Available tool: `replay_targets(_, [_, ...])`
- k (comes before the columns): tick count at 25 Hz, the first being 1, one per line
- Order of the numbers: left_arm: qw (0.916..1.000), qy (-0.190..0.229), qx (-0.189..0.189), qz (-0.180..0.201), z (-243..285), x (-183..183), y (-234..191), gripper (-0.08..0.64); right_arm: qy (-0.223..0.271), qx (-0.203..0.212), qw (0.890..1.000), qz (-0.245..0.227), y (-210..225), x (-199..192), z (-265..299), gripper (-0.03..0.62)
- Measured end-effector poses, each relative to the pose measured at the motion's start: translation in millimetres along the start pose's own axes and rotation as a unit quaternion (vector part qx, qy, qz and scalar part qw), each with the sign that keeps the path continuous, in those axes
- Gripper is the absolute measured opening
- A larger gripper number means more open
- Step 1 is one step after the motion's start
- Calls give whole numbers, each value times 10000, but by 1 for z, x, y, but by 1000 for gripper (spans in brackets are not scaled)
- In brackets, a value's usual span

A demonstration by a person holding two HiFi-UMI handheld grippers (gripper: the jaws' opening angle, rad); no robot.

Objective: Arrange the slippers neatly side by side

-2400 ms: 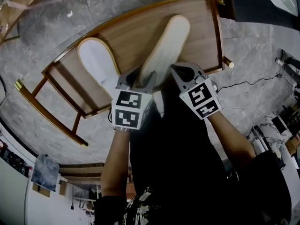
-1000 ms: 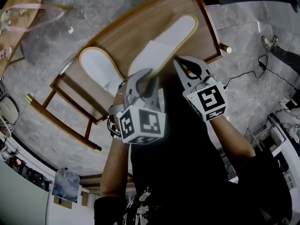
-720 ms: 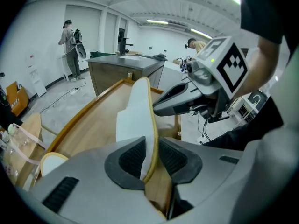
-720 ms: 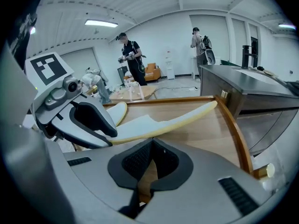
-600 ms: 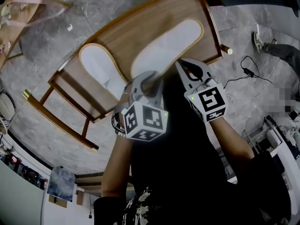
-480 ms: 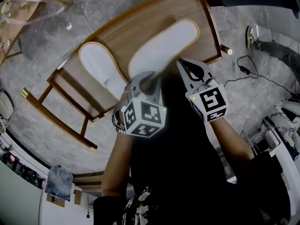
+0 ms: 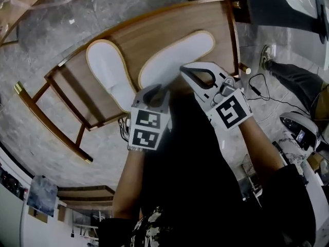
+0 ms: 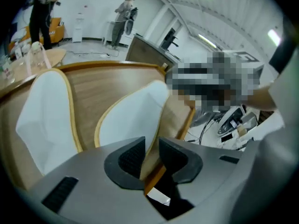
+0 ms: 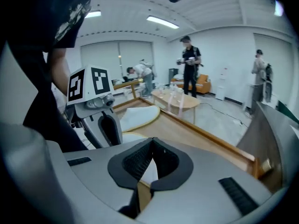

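Two white slippers with yellow rims lie flat on a wooden table. The left slipper lies alone. Both grippers are at the near end of the right slipper. My left gripper has just been opening. That slipper's rim runs between its pads, with a gap showing on the right pad's side. My right gripper has its tips together, with white slipper material between the pads. The right gripper view also shows the left gripper and the left slipper.
The table's lower rail juts out at the left. A cable and a person's leg are on the marble floor at the right. A round table and standing people are further off in the room.
The right slipper has gone from tilted on its edge to flat on the table. Both grippers have rolled with it, and the left one has sunk a little.
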State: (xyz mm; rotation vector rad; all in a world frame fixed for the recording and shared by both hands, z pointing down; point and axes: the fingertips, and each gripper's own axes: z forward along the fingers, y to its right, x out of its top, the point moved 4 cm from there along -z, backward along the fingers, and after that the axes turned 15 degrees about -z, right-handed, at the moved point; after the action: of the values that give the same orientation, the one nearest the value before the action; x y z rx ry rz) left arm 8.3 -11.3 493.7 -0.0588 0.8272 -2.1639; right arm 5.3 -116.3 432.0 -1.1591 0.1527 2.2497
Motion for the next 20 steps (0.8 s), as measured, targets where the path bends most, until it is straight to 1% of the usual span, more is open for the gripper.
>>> replay_targets(2, [9997,97,83,-203,1,-1,1,101,-39,710,9960,-546,5,5,11,-2])
replay_targets(3, [9994,152,146,-278,2,-2,2,109,-96,1106,9906,-798,6,5,16,0])
replay_targets(5, [9982,279,262,-453,5,-2,5,117,-217,1889,9733,-1289,5,5,27,90])
replay_targets(6, [9975,333,304,-547,6,-1,5,117,-281,2226,9625,-1525,3,4,32,110])
replay_targets(9, [9954,361,411,-791,12,-2,4,115,-499,2994,9306,-2045,-1,-4,44,110])
replay_targets(12, [9924,434,545,-1010,15,-1,1,104,-674,3514,9069,-2227,-6,-15,55,110])
replay_targets(14, [9898,569,656,-1132,15,-1,-2,72,-761,3736,8964,-2262,-10,-23,62,109])
replay_targets(15, [9885,636,701,-1183,15,-1,-4,64,-804,3812,8925,-2274,-11,-25,63,95])
replay_targets(17, [9862,736,757,-1278,15,-1,-6,58,-884,3921,8879,-2240,-15,-27,64,31])
replay_targets(20, [9836,837,816,-1374,13,-1,-8,49,-950,3961,8912,-1995,-16,-26,60,17])
